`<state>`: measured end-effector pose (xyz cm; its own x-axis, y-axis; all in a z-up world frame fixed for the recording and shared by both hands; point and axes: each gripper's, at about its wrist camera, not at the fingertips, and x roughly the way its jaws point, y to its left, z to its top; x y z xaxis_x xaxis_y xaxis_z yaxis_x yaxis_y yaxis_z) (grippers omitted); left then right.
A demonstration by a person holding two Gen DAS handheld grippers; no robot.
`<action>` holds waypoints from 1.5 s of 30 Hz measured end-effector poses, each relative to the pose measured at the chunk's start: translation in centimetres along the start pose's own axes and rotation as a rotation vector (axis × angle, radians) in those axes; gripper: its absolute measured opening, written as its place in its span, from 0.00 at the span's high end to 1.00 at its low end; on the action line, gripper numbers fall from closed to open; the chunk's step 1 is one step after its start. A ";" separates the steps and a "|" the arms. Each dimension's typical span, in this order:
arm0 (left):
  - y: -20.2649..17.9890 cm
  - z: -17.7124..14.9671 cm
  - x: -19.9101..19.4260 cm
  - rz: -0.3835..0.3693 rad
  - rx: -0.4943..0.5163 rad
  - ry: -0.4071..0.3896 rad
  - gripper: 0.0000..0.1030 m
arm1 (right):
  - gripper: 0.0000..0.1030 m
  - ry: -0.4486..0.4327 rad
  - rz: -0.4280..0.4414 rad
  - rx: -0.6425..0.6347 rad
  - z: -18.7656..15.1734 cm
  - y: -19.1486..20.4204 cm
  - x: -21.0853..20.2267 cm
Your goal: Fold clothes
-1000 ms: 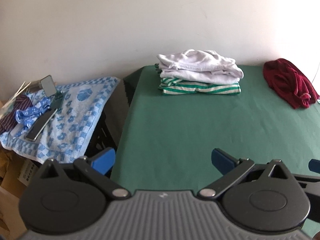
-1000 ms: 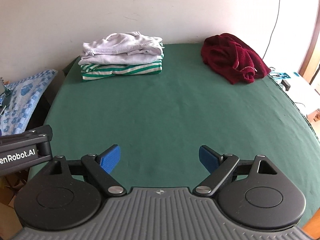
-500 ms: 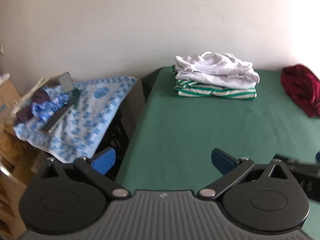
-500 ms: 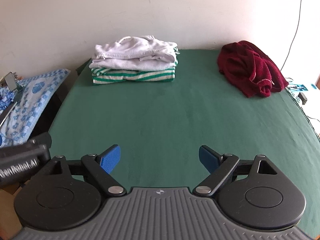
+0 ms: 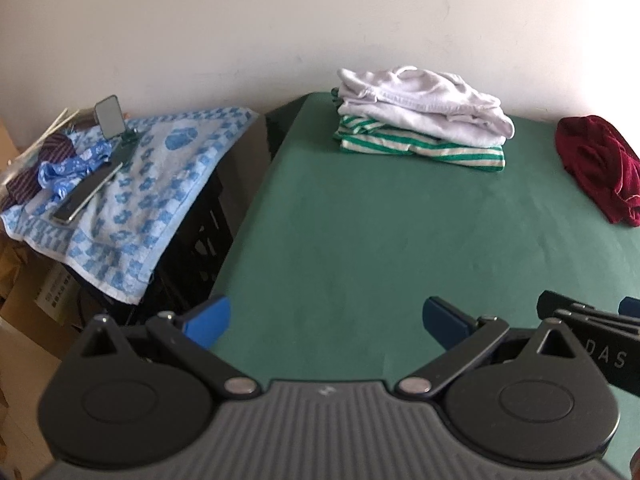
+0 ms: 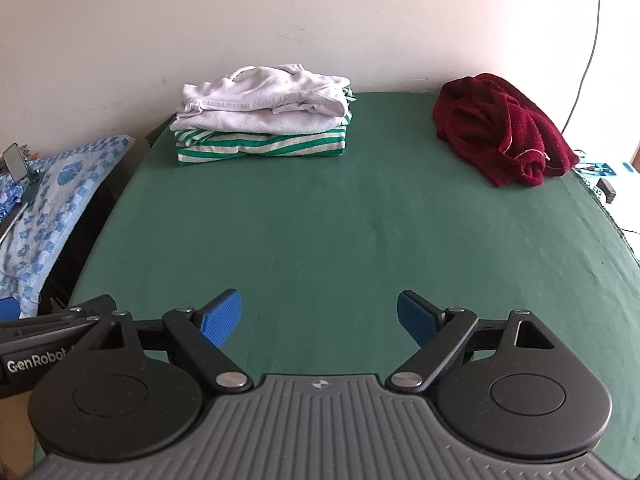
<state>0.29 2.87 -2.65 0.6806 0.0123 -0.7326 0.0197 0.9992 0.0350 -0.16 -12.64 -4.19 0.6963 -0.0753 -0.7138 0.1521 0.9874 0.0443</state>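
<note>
A crumpled dark red garment (image 6: 504,132) lies at the far right of the green table (image 6: 320,232), also visible as the red garment (image 5: 596,168) at the right edge of the left wrist view. A folded stack (image 6: 264,116) of white clothes on a green-striped one sits at the far left; the same folded stack (image 5: 420,128) shows in the left wrist view. My left gripper (image 5: 326,320) hovers open over the table's near left edge. My right gripper (image 6: 320,314) is open and empty over the near middle. Both are far from the clothes.
Left of the table, a black crate (image 5: 200,240) carries a blue patterned towel (image 5: 132,200) with a phone (image 5: 86,196), a small mirror (image 5: 109,114) and cloth scraps. Cardboard boxes (image 5: 24,308) stand below. A cable (image 6: 588,52) hangs down the wall at right.
The left wrist view has tilted and swung left, then partly back, so the crate and towel fill more of it. The right gripper has drifted slightly. Both stay open.
</note>
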 end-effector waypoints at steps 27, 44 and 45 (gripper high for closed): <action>1.7 1.7 -1.5 -0.198 -0.022 -0.264 0.01 | 0.18 -0.054 -0.056 -0.057 0.4 0.5 1.2; 1.5 4.0 -1.6 -0.460 -0.039 -0.248 0.00 | 0.19 -0.005 -0.072 -0.067 1.0 0.7 2.2; 1.7 4.0 -1.5 -0.454 -0.076 -0.253 0.00 | 0.19 -0.008 -0.070 -0.065 1.0 0.7 2.1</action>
<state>2.21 4.45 1.27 0.7714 -0.4230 -0.4754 0.3070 0.9018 -0.3041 2.11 -12.29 -4.94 0.6909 -0.1455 -0.7081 0.1549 0.9866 -0.0516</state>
